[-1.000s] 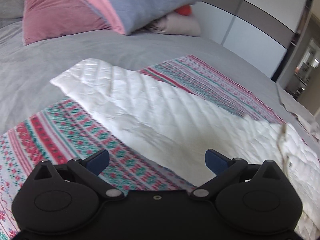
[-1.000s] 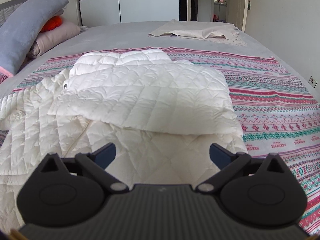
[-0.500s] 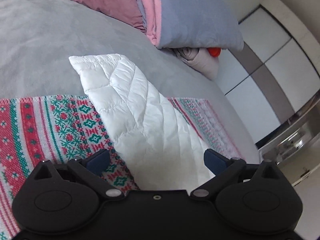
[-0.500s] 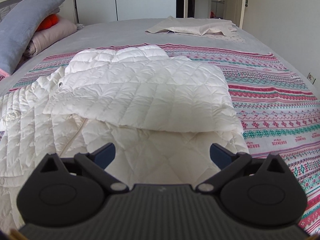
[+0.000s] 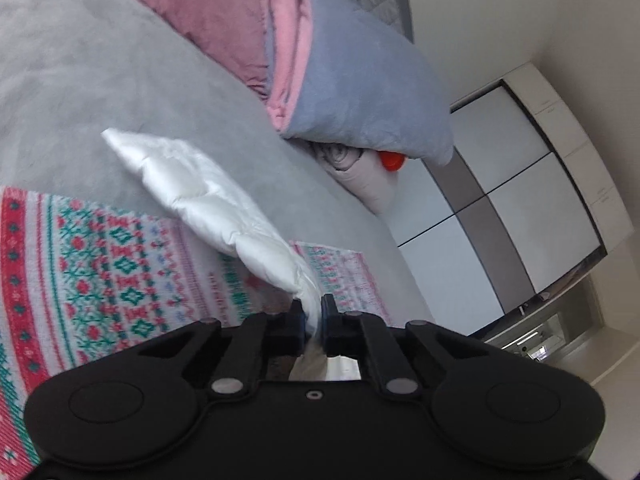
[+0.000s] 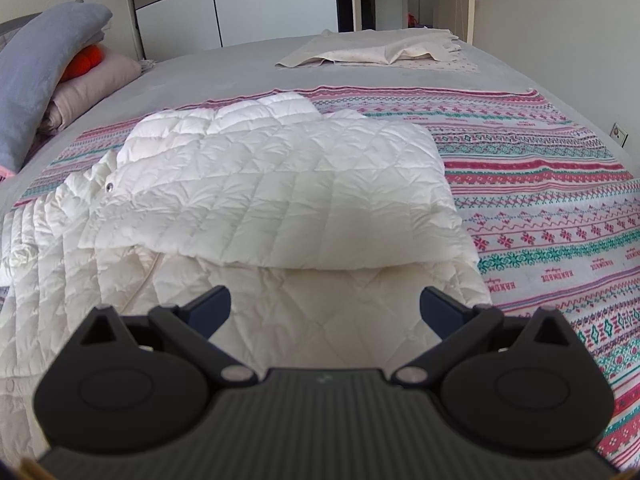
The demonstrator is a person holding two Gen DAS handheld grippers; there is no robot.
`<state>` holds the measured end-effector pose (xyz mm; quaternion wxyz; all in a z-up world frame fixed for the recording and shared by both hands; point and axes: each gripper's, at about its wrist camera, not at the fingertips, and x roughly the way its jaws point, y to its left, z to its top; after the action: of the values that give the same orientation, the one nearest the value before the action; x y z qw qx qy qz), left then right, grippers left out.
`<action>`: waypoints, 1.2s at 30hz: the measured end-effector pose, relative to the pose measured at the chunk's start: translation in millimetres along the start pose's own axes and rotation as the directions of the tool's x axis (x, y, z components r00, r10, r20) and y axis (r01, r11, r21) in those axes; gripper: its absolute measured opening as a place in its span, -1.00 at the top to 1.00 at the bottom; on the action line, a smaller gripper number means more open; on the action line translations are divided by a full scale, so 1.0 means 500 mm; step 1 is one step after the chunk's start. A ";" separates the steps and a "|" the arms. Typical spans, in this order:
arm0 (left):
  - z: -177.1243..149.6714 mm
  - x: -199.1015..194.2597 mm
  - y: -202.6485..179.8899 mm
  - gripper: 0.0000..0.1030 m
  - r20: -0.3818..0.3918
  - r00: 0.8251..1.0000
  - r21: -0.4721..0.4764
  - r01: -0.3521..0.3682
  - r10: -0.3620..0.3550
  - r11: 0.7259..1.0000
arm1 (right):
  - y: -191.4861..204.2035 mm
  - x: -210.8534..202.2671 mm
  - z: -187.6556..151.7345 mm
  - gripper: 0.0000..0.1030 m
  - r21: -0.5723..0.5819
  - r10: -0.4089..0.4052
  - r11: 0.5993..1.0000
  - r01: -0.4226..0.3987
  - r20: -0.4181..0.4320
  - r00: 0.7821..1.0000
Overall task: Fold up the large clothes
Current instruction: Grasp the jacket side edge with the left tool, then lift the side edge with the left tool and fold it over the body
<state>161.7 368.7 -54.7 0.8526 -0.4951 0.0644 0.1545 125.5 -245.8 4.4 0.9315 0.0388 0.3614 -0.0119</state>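
Observation:
A white quilted jacket (image 6: pixel 280 192) lies on the bed, one side folded over its body. In the left wrist view a sleeve (image 5: pixel 208 200) of that jacket runs from the grey bedspread across the patterned blanket (image 5: pixel 100 264) into my left gripper (image 5: pixel 311 312), which is shut on the sleeve, the fabric bunched between its pads. My right gripper (image 6: pixel 325 306) hangs open just above the jacket's near part, with nothing between its fingers.
The patterned blanket (image 6: pixel 540 208) covers the grey bed (image 6: pixel 224 68). A beige garment (image 6: pixel 384 50) lies at the far end. Pillows and a folded grey-pink blanket (image 5: pixel 352 80) are stacked at the head. A wardrobe (image 5: pixel 520 184) and a wall stand beyond the bed.
The left gripper has rolled, moved along the sleeve and gone from wide open to shut on it. The right gripper has stayed open above the jacket, almost still.

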 end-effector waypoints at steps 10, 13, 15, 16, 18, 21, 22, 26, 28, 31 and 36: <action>-0.078 -0.069 -0.225 0.85 -0.043 0.958 0.229 0.286 -0.284 0.930 | -0.036 -0.016 0.013 -0.99 0.080 0.003 0.997 -0.004 0.021 1.000; -0.133 -0.087 -0.288 0.85 -0.103 0.928 0.282 0.372 -0.358 0.884 | -0.047 -0.017 0.015 -0.99 0.104 0.003 0.995 -0.005 0.023 1.000; -0.178 -0.096 -0.334 0.85 -0.161 0.903 0.329 0.430 -0.398 0.841 | -0.053 -0.018 0.017 -0.99 0.117 0.002 0.993 -0.005 0.025 1.000; -0.202 -0.099 -0.353 0.85 -0.191 0.891 0.355 0.454 -0.412 0.817 | -0.056 -0.018 0.017 -0.99 0.123 0.002 0.992 -0.005 0.025 1.000; -0.262 -0.099 -0.391 0.85 -0.263 0.865 0.412 0.502 -0.428 0.760 | -0.061 -0.018 0.019 -0.99 0.137 -0.001 0.991 -0.003 0.027 1.000; -0.363 -0.097 -0.428 0.85 -0.384 0.828 0.479 0.558 -0.410 0.678 | -0.070 -0.018 0.021 -0.99 0.164 -0.003 0.986 -0.001 0.030 1.000; -0.397 -0.095 -0.435 0.85 -0.423 0.815 0.498 0.573 -0.395 0.651 | -0.073 -0.018 0.021 -0.99 0.172 -0.005 0.985 0.000 0.030 1.000; -0.530 -0.081 -0.442 0.83 -0.564 0.774 0.580 0.619 -0.287 0.530 | -0.080 -0.013 0.022 -0.99 0.189 -0.014 0.982 0.009 0.028 1.000; -0.580 -0.063 -0.434 0.80 -0.627 0.750 0.595 0.635 -0.210 0.493 | -0.082 -0.011 0.022 -0.99 0.192 -0.019 0.981 0.013 0.026 0.999; -0.635 -0.032 -0.413 0.71 -0.700 0.711 0.611 0.645 -0.067 0.459 | -0.084 -0.011 0.022 -0.99 0.190 -0.023 0.982 0.017 0.027 0.999; -0.635 -0.072 -0.414 -0.13 -0.764 0.643 0.571 0.707 -0.044 0.418 | -0.072 -0.016 0.026 -0.99 0.171 -0.010 0.985 0.003 0.044 0.999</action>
<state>209.3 -8.6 -33.8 0.9087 -0.0391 0.2965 -0.2911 126.5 -283.0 16.9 0.9326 0.1173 0.3382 -0.0468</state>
